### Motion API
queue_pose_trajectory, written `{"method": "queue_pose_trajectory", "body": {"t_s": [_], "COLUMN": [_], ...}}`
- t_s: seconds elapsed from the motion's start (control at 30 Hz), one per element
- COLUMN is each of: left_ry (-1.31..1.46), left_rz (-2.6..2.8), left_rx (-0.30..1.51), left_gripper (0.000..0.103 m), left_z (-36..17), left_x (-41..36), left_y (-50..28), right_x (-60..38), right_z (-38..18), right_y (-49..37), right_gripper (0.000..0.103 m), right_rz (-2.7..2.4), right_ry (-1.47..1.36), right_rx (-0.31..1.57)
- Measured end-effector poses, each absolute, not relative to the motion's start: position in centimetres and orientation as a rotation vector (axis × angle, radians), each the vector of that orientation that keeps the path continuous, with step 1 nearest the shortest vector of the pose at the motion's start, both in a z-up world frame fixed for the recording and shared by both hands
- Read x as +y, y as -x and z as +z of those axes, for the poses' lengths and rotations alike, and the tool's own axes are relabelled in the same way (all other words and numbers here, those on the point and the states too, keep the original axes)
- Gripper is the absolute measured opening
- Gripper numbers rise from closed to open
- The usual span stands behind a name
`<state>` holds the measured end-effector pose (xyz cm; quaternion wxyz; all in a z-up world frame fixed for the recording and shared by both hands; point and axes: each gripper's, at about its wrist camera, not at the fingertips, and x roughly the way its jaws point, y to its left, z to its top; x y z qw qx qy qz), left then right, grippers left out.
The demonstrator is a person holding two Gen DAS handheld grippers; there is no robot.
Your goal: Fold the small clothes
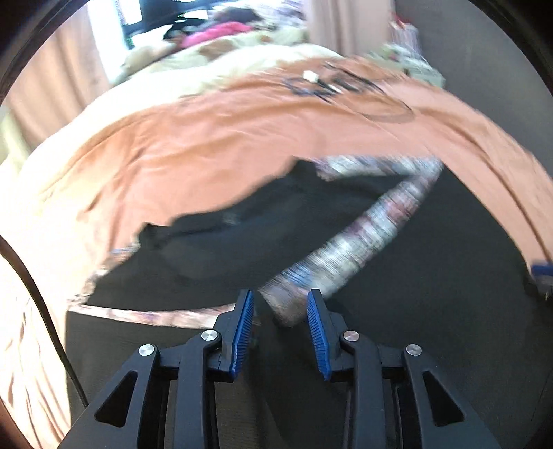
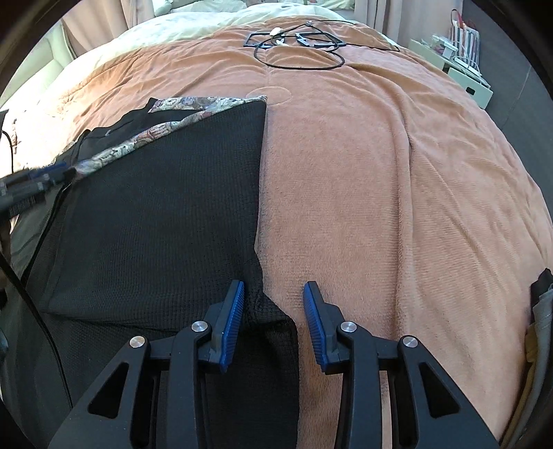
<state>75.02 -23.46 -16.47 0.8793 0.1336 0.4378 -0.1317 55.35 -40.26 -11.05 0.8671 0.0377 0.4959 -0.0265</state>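
A black knit garment (image 2: 155, 214) with a patterned trim band (image 2: 138, 138) lies partly folded on the orange blanket (image 2: 380, 172). My right gripper (image 2: 273, 324) is open, its jaws either side of the garment's near right edge. My left gripper (image 1: 280, 331) is open, with the patterned trim (image 1: 363, 238) running between its fingertips; the view is motion-blurred. The left gripper also shows at the left edge of the right wrist view (image 2: 52, 176), at the trim's end. The black cloth (image 1: 242, 241) spreads ahead of it.
Black cables and flat black frames (image 2: 297, 41) lie at the far side of the blanket. A white cabinet with clutter (image 2: 459, 69) stands at the far right. Cream bedding (image 2: 172, 27) lies beyond. A black cable (image 2: 27, 293) hangs at the left.
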Motion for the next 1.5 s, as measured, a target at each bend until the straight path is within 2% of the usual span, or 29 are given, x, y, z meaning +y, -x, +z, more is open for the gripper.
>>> {"method": "queue_pose_trajectory", "body": {"t_s": [0.3,0.63,0.7,0.73,0.93,1.0,1.1,1.13,1.2,1.37,1.5], "left_ry": [-0.047,-0.053,-0.056,-0.055,-0.093,-0.092,-0.058,-0.037,-0.009,0.017,0.024], "left_rz": [-0.336,-0.476,-0.492,-0.507,-0.453,-0.445,-0.425,-0.423,-0.438,-0.439,-0.409], "left_rx": [1.006,1.143,1.113,1.121,1.109,1.101,1.147,1.152,1.141,1.089,1.071], "left_gripper": [0.035,0.034,0.009,0.005,0.004,0.005,0.006,0.006,0.009,0.035,0.036], "left_z": [-15.8,-19.4,-19.4,-19.5,-18.9,-18.8,-18.7,-18.4,-17.0,-13.1,-10.6], "left_x": [-18.4,-23.4,-24.0,-24.2,-24.0,-23.4,-22.5,-22.1,-21.1,-17.7,-14.5], "left_y": [-75.7,-72.9,-72.3,-72.2,-71.7,-71.5,-71.8,-71.7,-71.0,-68.0,-64.7], "right_x": [-40.1,-40.1,-40.0,-39.9,-39.8,-40.1,-40.1,-40.2,-40.3,-41.0,-40.6], "right_z": [-10.5,-10.1,-10.0,-9.9,-9.1,-8.9,-8.4,-8.1,-7.4,-5.7,-4.6], "right_y": [-54.8,-54.0,-53.8,-53.7,-52.7,-52.1,-51.0,-50.4,-49.1,-45.3,-42.4], "right_gripper": [0.033,0.034,0.034,0.034,0.034,0.037,0.057,0.059,0.060,0.060,0.060], "right_rz": [-0.059,-0.068,-0.074,-0.075,-0.065,-0.058,-0.048,-0.043,-0.030,-0.016,-0.007], "right_ry": [-0.081,-0.095,-0.090,-0.088,-0.120,-0.141,-0.153,-0.156,-0.170,-0.197,-0.184], "right_rx": [1.032,1.060,1.060,1.058,1.040,1.038,1.027,1.018,1.006,0.991,0.985]}}
